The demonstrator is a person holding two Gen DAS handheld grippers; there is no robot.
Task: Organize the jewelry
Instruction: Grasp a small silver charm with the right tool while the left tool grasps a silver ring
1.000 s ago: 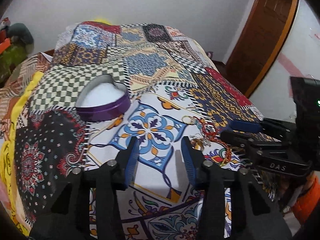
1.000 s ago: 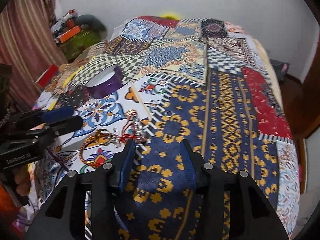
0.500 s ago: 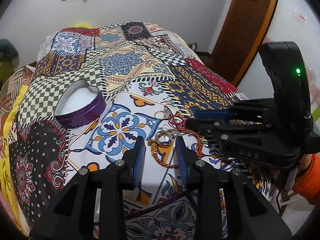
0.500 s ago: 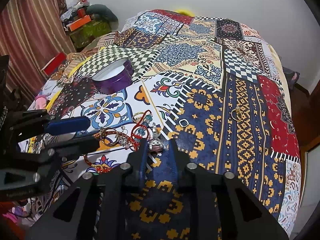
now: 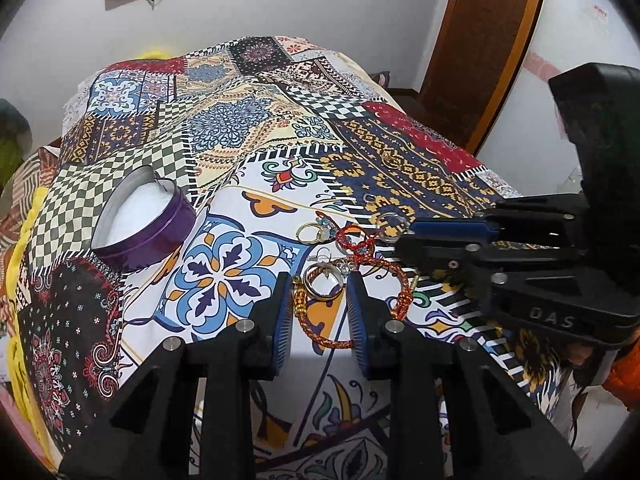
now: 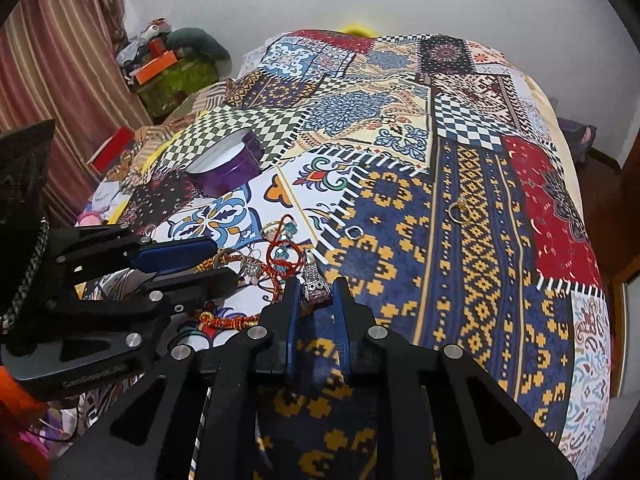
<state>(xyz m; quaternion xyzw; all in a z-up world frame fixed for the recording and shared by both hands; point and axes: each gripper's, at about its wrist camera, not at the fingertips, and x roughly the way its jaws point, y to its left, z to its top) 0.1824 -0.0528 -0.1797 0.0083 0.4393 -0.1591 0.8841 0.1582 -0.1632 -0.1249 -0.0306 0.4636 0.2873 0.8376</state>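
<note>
A pile of jewelry lies on the patchwork bedspread: red cord bracelets [image 5: 362,242], a gold ring [image 5: 307,233] and a silver-and-gold bangle [image 5: 323,283]. My left gripper [image 5: 318,280] is open, its fingers either side of the bangle. My right gripper [image 6: 316,286] is shut on a silver ornate ring [image 6: 316,290] at the pile's right edge; it also shows in the left wrist view [image 5: 404,240]. A purple heart-shaped box [image 5: 140,224] with white lining stands open at the left, also in the right wrist view [image 6: 228,164].
A small silver ring [image 6: 354,233] and a gold ring [image 6: 457,210] lie apart on the blue-and-yellow patch. Clutter and a curtain [image 6: 60,60] stand left of the bed. A wooden door [image 5: 480,40] is at the right.
Both grippers moved in on the jewelry pile. The right gripper closed on the silver ring. The left gripper narrowed and now straddles the bangle.
</note>
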